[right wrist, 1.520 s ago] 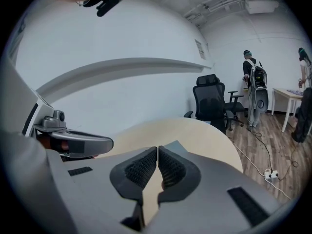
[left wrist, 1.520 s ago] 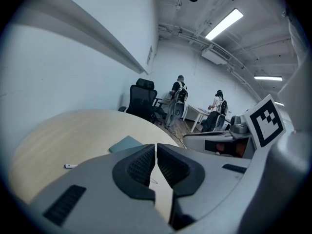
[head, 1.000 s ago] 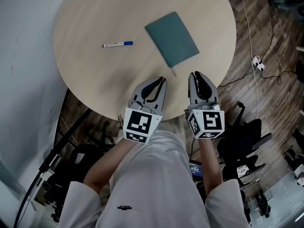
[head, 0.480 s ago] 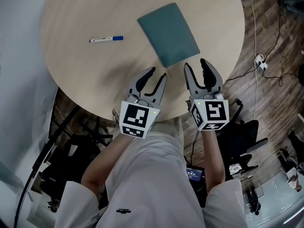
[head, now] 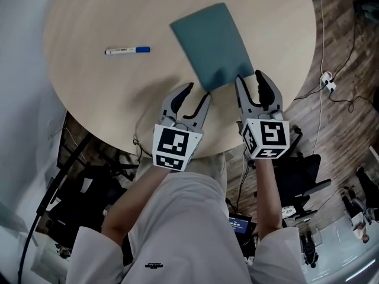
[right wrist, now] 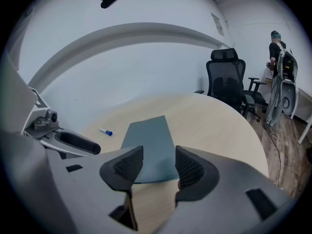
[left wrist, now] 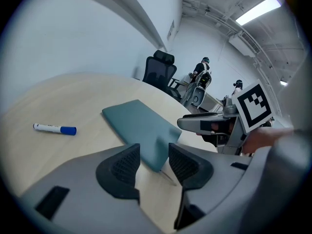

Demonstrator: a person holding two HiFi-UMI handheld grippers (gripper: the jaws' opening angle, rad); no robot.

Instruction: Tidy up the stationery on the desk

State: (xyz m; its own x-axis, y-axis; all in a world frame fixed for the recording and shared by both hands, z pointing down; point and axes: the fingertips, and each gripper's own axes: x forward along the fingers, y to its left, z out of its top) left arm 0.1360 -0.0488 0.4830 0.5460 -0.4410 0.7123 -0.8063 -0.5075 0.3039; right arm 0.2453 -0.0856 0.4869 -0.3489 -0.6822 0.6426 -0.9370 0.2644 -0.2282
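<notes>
- Teal notebook (head: 213, 43): flat, matte, rectangular, lying right of the table's middle, its near edge just ahead of both grippers.
- White marker (head: 127, 50), blue-capped, well apart to its left.
- Round table (head: 106, 99): smooth pale wood grain.
- Left gripper (head: 198, 93), right gripper (head: 249, 79): ribbed black pads, jaws apart, gripping nothing.
- Plank floor (head: 308, 99), black office chair (right wrist: 226, 77).

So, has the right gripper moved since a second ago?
Yes: the right gripper has advanced to the flat teal notebook's near edge; earlier it sat short of it.
</notes>
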